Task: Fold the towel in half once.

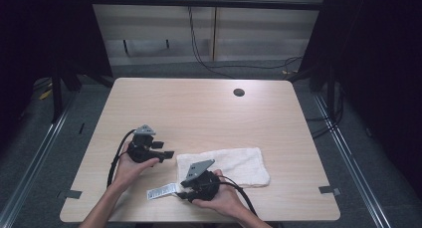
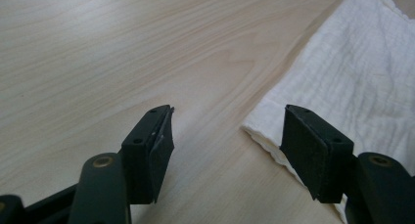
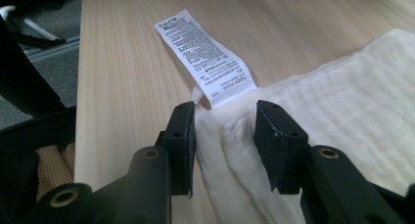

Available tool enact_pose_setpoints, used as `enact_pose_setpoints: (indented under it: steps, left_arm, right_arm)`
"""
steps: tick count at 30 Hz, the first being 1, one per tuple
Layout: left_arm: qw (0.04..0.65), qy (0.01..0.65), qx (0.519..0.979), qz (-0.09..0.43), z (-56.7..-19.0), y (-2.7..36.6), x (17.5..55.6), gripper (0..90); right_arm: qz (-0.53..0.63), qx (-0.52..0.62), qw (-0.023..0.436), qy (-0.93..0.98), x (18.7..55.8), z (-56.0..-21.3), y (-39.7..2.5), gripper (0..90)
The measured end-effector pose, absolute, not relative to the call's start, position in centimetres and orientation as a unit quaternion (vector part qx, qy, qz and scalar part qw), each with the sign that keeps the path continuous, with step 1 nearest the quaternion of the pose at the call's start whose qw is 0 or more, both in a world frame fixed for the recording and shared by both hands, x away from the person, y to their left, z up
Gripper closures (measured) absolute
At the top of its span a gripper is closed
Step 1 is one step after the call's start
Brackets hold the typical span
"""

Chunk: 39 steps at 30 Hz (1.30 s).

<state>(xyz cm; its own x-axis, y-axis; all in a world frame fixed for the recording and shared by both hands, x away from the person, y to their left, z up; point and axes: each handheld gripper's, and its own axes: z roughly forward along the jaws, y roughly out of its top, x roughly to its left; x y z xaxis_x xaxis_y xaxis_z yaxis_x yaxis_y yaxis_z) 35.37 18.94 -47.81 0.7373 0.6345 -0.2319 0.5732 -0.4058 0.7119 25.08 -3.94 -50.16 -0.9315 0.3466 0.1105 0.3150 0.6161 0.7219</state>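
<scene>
A white folded towel (image 1: 234, 163) lies on the wooden table (image 1: 199, 108) near its front edge, with a printed care label (image 1: 161, 191) sticking out from its near left corner. My right gripper (image 1: 181, 192) is low at that corner. In the right gripper view the towel (image 3: 342, 106) has its thick folded corner between the jaws of my right gripper (image 3: 225, 131), just below the label (image 3: 205, 53), and a gap remains. My left gripper (image 1: 166, 149) stands open at the towel's far left corner. In the left gripper view my left gripper (image 2: 227, 141) frames bare wood, with the towel (image 2: 357, 77) behind its right pad.
A round cable hole (image 1: 239, 92) sits at the table's far right. Tape marks (image 1: 73, 193) lie at the front corners. Metal rails and cables (image 1: 209, 63) run on the floor around the table. Bare wood stretches beyond the towel.
</scene>
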Motion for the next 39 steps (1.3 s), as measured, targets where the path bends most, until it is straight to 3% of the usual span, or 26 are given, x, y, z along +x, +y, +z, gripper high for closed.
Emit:
enact_pose_setpoints:
  steps: [8,15,20,26,28,32,39]
  left_arm:
    - [0.395,0.356,0.846,0.034,-48.2,18.4,35.4,36.1]
    - [0.380,0.357,0.852,0.045,-48.8,17.0,35.8,36.0]
    - [0.366,0.341,0.865,0.027,-49.5,16.0,36.0,35.6]
    - [0.396,0.342,0.852,0.005,-49.6,15.3,35.9,46.5]
    - [0.377,0.336,0.863,0.027,-49.6,15.0,35.9,48.0]
    - [0.381,0.329,0.864,0.016,-49.7,15.0,35.8,51.0]
    - [0.382,0.311,0.870,0.009,-49.8,15.3,35.7,62.6]
  right_arm:
    - [0.396,0.164,0.054,0.902,24.4,-50.3,-3.8,60.7]
    - [0.397,0.188,0.060,0.897,24.9,-50.3,-4.1,81.1]
    - [0.394,0.197,0.055,0.896,25.1,-50.2,-4.1,82.6]
    - [0.395,0.215,0.039,0.892,25.4,-50.2,-4.1,83.7]
    - [0.391,0.214,0.043,0.894,25.4,-50.1,-4.0,83.7]
    - [0.397,0.225,0.028,0.889,25.5,-50.2,-4.2,84.0]
    - [0.399,0.230,0.042,0.887,25.5,-50.3,-4.0,84.4]
